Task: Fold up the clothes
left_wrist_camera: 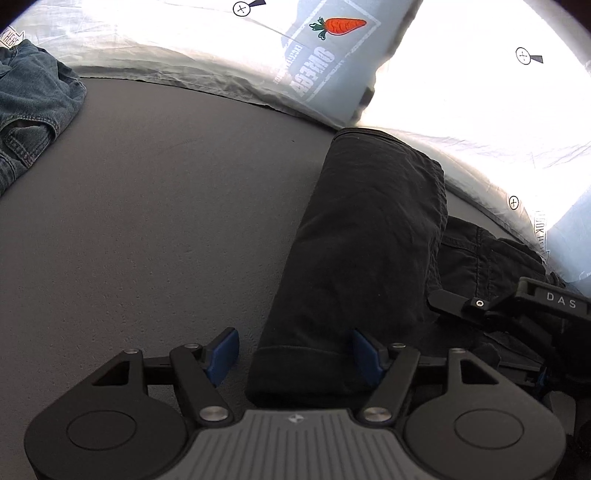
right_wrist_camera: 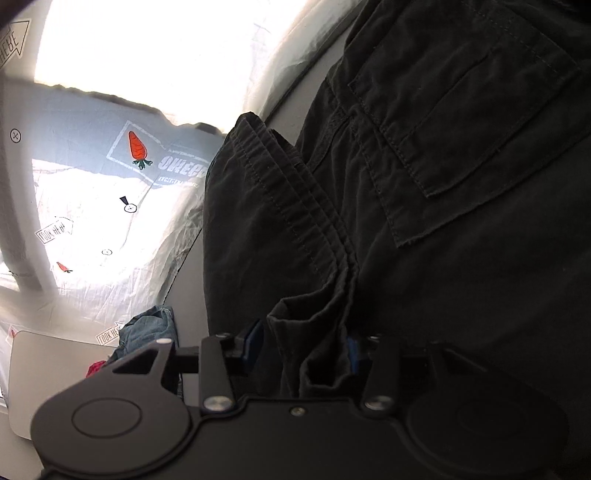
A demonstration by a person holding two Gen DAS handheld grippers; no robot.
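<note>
Black cargo trousers (left_wrist_camera: 365,236) lie on a grey surface (left_wrist_camera: 155,229), one leg folded lengthwise and running away from me. My left gripper (left_wrist_camera: 293,354) is open, its blue pads (left_wrist_camera: 221,356) on either side of the leg's near hem, not closed on it. The right gripper (left_wrist_camera: 524,306) shows at the right edge over the trousers' upper part. In the right wrist view my right gripper (right_wrist_camera: 304,349) is closed on a bunched fold of the black trousers (right_wrist_camera: 424,184) near the elastic waistband and flap pocket.
A white and blue sheet with a carrot print (left_wrist_camera: 338,27) borders the far side. Crumpled blue jeans (left_wrist_camera: 29,107) lie at the far left; they also show in the right wrist view (right_wrist_camera: 147,328) beside a red cloth (right_wrist_camera: 96,367) and a grey laptop-like slab (right_wrist_camera: 40,373).
</note>
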